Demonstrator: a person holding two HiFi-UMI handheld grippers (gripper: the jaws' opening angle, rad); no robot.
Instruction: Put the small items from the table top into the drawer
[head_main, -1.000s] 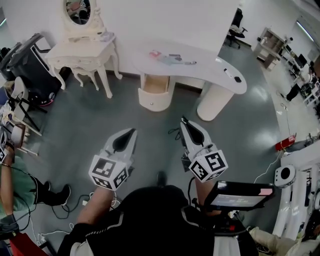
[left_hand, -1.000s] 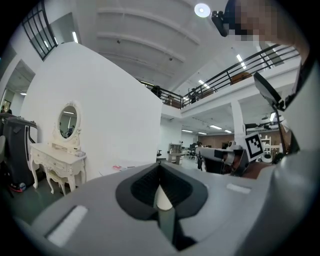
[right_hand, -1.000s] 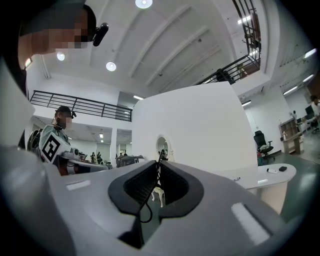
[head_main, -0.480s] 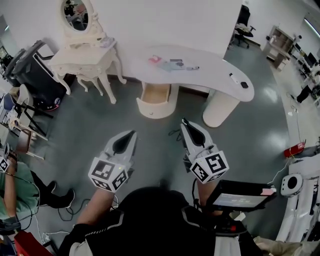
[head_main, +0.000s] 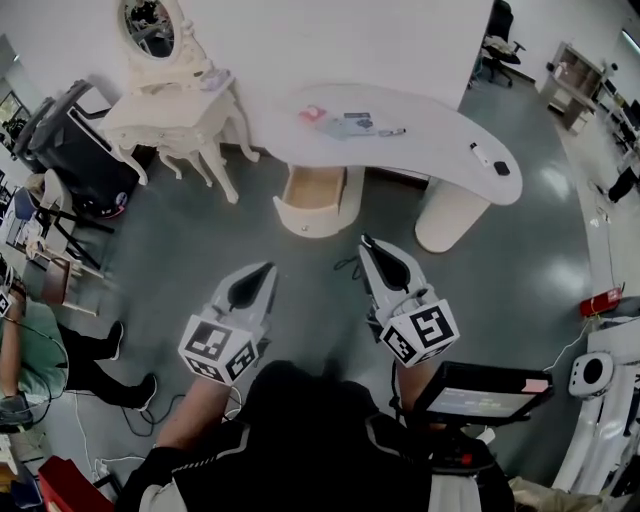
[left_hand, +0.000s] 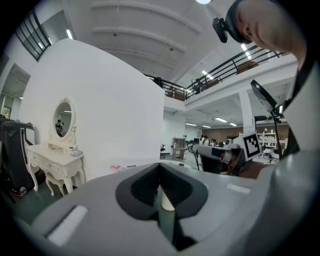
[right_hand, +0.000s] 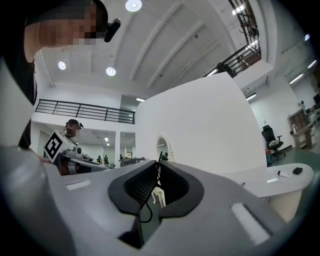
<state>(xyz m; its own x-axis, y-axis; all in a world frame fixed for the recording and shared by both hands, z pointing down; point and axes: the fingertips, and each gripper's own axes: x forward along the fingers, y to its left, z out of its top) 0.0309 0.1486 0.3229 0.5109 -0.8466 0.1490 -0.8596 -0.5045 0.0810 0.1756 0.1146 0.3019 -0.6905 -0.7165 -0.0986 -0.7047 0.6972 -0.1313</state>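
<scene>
A curved white table (head_main: 430, 140) stands ahead across the grey floor. On it lie a pink item (head_main: 312, 114), a grey-blue card (head_main: 356, 121) and a pen (head_main: 392, 131); at its right end lie a white stick (head_main: 481, 154) and a small black thing (head_main: 501, 168). Under the table a rounded drawer (head_main: 313, 195) stands pulled out. My left gripper (head_main: 268, 266) and right gripper (head_main: 364, 240) are held out side by side, well short of the table, both shut and empty. Past the left gripper (left_hand: 160, 165) the pink item (left_hand: 115, 167) shows; past the right gripper (right_hand: 158, 162), the table's end (right_hand: 280, 182).
A white dressing table with an oval mirror (head_main: 170, 110) stands left of the curved table, with a black case (head_main: 60, 140) beside it. A seated person (head_main: 30, 350) and floor cables are at the left. A screen unit (head_main: 480, 392) hangs at my right side.
The table and the drawer have drawn nearer and slid lower in the head view. Both grippers keep their pose in front of the body, still shut.
</scene>
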